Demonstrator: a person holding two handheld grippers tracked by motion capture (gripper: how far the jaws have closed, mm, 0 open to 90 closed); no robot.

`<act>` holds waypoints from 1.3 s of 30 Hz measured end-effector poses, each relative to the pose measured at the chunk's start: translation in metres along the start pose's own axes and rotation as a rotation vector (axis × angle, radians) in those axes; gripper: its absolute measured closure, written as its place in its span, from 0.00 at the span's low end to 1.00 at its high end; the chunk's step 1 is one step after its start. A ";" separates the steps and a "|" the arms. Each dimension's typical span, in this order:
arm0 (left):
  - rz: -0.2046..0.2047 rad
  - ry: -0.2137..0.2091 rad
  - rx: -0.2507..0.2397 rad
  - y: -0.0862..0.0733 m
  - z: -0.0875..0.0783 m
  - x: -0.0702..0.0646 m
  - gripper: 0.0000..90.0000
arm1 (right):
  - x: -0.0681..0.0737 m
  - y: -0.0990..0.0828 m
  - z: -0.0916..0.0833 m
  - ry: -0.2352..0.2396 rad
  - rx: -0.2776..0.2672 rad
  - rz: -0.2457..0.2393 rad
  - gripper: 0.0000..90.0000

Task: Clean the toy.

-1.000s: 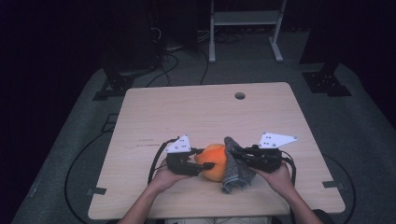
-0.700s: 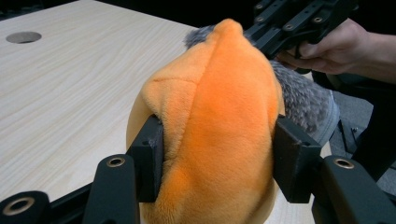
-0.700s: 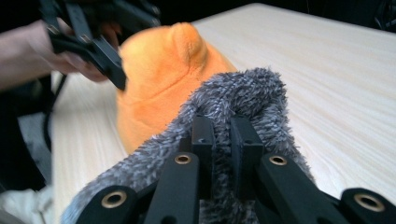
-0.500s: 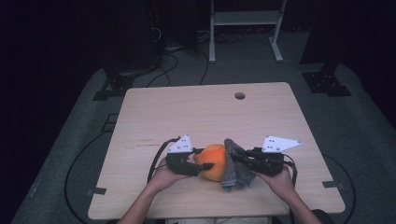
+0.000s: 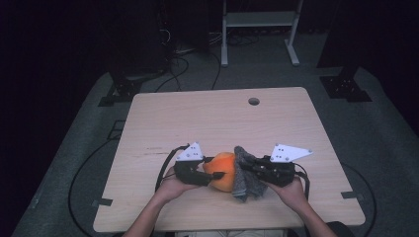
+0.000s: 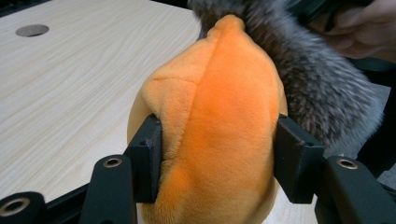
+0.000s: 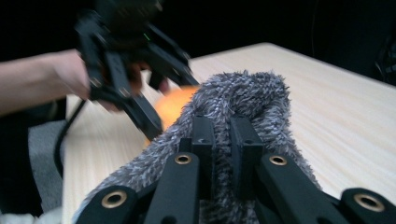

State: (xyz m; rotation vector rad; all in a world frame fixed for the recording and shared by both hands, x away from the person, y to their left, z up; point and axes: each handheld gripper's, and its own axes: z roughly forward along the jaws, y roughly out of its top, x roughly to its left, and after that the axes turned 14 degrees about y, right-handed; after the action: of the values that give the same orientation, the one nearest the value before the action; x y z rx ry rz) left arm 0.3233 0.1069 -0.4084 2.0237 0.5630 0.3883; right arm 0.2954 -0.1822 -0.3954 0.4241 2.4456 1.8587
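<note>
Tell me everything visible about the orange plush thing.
The orange plush toy is soft, short-piled, rounded and tapers to a seamed tip. It sits near the front edge of the wooden table, clamped at both sides by the left hand-held gripper. The grey fuzzy cloth, pinched by the right hand-held gripper, presses against its far side.

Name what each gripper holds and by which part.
The left gripper clamps the orange plush toy across its middle, one of the fingers on each side. The right gripper is shut on a fold of the grey fuzzy cloth.

Orange plush toy (image 6: 219,116), grey fuzzy cloth (image 7: 243,98)
</note>
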 end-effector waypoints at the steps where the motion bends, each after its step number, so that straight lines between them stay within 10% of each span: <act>1: 0.000 0.001 0.002 0.001 0.000 0.000 0.48 | 0.002 0.002 0.000 0.010 -0.009 -0.003 0.91; 8: -0.007 -0.033 -0.012 -0.001 0.001 -0.001 0.47 | -0.005 0.002 0.005 -0.001 0.012 0.001 0.91; 16: -0.042 -0.083 0.016 -0.011 0.013 0.009 0.08 | -0.014 -0.007 -0.003 -0.024 0.025 0.040 0.90; 26: 0.032 -0.019 -0.035 -0.003 0.009 0.000 0.42 | -0.016 -0.003 -0.011 -0.032 -0.005 0.049 0.90; 32: 0.015 -0.016 -0.008 -0.002 0.003 0.002 0.43 | -0.005 0.008 -0.001 0.004 -0.015 -0.016 0.90; 39: -0.072 -0.002 0.009 -0.010 0.007 0.012 0.42 | -0.026 -0.016 -0.004 -0.060 0.085 0.069 0.90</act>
State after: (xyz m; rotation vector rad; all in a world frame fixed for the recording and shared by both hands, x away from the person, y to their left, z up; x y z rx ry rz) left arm 0.3347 0.1124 -0.4201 2.0067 0.6350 0.3406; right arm 0.3165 -0.1962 -0.4131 0.5673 2.5073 1.7441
